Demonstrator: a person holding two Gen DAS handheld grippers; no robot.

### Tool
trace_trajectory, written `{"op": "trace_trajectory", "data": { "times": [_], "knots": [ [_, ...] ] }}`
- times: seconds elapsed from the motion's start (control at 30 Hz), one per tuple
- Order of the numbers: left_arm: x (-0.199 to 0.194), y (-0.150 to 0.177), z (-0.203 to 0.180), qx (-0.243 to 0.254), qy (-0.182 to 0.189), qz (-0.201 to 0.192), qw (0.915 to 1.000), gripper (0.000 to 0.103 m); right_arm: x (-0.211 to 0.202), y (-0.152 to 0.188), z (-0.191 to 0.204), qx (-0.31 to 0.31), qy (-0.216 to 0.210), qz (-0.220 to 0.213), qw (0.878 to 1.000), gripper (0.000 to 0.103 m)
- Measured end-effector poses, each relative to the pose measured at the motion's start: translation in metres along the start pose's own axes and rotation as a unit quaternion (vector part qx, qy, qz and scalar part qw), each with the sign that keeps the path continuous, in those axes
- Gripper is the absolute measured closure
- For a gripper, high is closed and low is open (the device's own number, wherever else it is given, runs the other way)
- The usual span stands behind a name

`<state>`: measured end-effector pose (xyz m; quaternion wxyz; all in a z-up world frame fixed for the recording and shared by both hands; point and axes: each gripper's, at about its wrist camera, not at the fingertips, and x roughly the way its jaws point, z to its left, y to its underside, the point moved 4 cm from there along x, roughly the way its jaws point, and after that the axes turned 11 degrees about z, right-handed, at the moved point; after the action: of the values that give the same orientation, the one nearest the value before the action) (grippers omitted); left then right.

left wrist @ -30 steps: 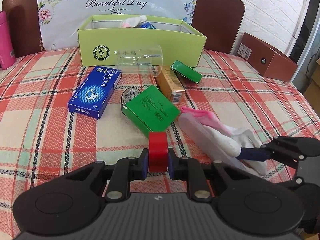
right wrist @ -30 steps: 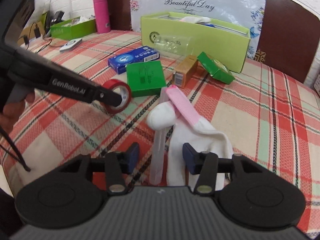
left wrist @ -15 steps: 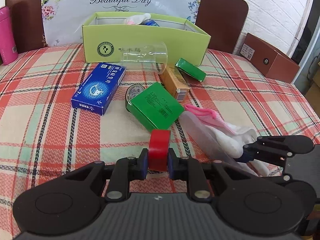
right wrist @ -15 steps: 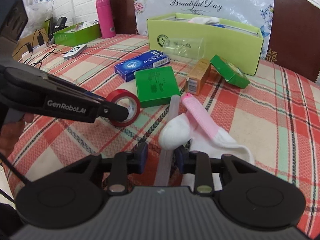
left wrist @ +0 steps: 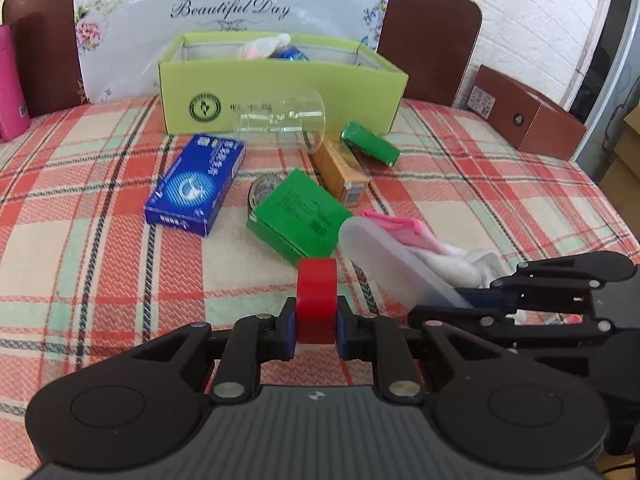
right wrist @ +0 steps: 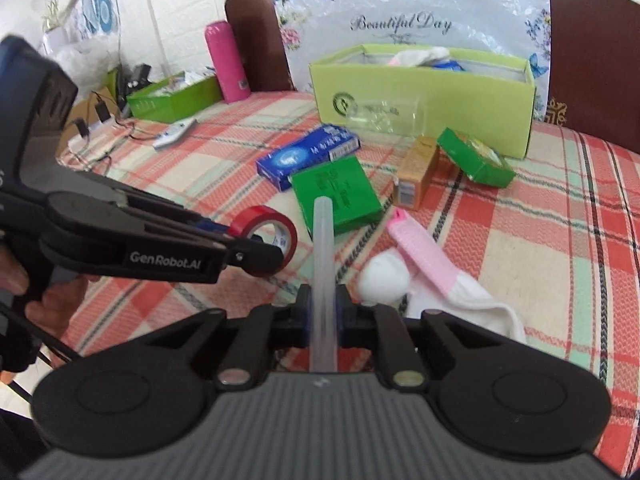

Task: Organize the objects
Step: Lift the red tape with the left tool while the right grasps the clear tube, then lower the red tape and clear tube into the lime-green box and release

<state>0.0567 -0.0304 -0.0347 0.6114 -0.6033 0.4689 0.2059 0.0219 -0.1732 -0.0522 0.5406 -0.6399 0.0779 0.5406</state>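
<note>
My left gripper is shut on a red tape roll held upright just above the checked tablecloth. In the right wrist view that roll sits at the tip of the left gripper. My right gripper is shut on a translucent flat plastic case, seen edge-on between the pads. The left wrist view shows the case as a long cloudy oblong, tilted over a pink-and-white sock, with the right gripper on its near end. The lime-green open box stands at the back.
In front of the box lie a clear glass on its side, a blue carton, a green box over a tape roll, an orange carton and a small green box. A pink bottle stands far left.
The right jaws have closed on the translucent case, which now stands edge-on between the pads. The left gripper still holds the red tape roll in the same place.
</note>
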Motion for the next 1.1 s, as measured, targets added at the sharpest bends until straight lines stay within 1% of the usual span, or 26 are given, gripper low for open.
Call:
{"op": "trace_trajectory", "data": {
  "times": [0.1, 0.17, 0.4, 0.5, 0.63, 0.7, 0.8, 0.9, 1.0, 1.1],
  "knots": [
    [-0.018, -0.013, 0.001, 0.003, 0.0, -0.027, 0.9996, 0.084, -0.017, -0.013, -0.003, 0.004, -0.003, -0.03, 1.0, 0.092],
    [-0.031, -0.027, 0.0, 0.01, -0.004, -0.052, 0.9986, 0.084, -0.028, -0.024, -0.008, 0.008, -0.001, -0.053, 0.999, 0.092],
    [-0.069, -0.082, -0.011, 0.04, -0.009, -0.132, 0.9904, 0.084, -0.059, -0.074, -0.033, 0.036, 0.029, -0.128, 0.991, 0.092],
    [-0.073, -0.106, -0.013, 0.04, -0.002, -0.15, 0.9879, 0.084, -0.065, -0.097, -0.046, 0.045, 0.041, -0.151, 0.987, 0.092],
    [-0.064, -0.141, -0.013, 0.028, -0.002, -0.152, 0.988, 0.084, -0.065, -0.126, -0.065, 0.057, 0.058, -0.17, 0.982, 0.092],
    [-0.056, -0.158, -0.012, 0.029, -0.014, -0.15, 0.9881, 0.084, -0.062, -0.139, -0.074, 0.069, 0.068, -0.177, 0.979, 0.092],
    [-0.036, -0.183, -0.008, 0.022, -0.019, -0.138, 0.9901, 0.084, -0.052, -0.159, -0.088, 0.084, 0.078, -0.184, 0.976, 0.092],
    [-0.012, -0.206, 0.001, 0.011, -0.02, -0.12, 0.9925, 0.084, -0.035, -0.178, -0.105, 0.095, 0.089, -0.182, 0.974, 0.092],
    [0.012, -0.224, 0.012, -0.002, -0.034, -0.108, 0.9936, 0.084, -0.012, -0.194, -0.122, 0.101, 0.099, -0.177, 0.974, 0.092],
    [0.033, -0.237, 0.025, -0.009, -0.054, -0.096, 0.9939, 0.084, 0.014, -0.207, -0.14, 0.102, 0.121, -0.168, 0.973, 0.092]
  ]
}}
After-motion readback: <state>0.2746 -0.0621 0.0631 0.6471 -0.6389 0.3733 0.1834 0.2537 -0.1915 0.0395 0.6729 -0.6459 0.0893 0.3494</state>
